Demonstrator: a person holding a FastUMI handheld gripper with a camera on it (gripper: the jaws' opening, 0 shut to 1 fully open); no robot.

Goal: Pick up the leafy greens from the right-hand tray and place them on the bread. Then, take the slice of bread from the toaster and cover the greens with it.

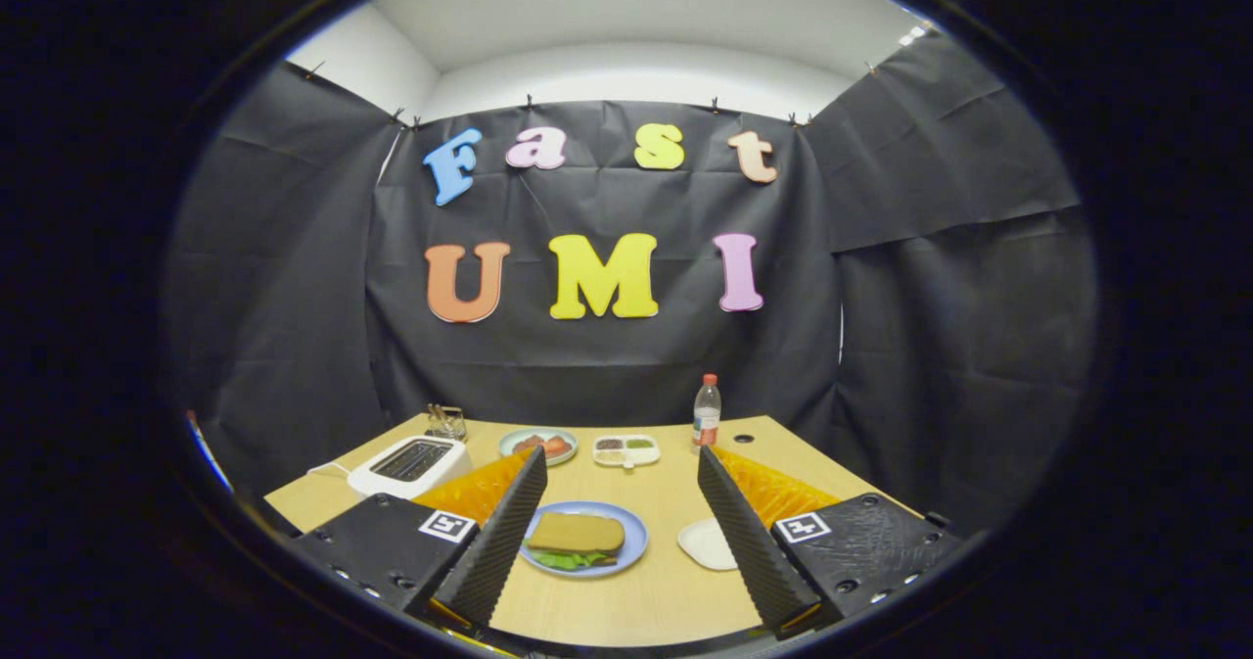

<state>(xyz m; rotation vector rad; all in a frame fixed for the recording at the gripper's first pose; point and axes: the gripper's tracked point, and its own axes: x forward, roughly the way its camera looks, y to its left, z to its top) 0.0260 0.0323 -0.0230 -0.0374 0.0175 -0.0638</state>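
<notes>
Claw: fingers spread wide, holding nothing, raised over the near edge of the bench; blue plate: between the fingers and just ahead, nearer the left one; top bread slice: lying flat on the plate, long axis across the claw's line; leafy greens: showing under the slice's near edge; sandwich looks assembled, so the task appears done; white tray: beside the right finger, bare; toaster: beyond the left finger, slots look empty; far row: dish of food, divided condiment tray, bottle.
</notes>
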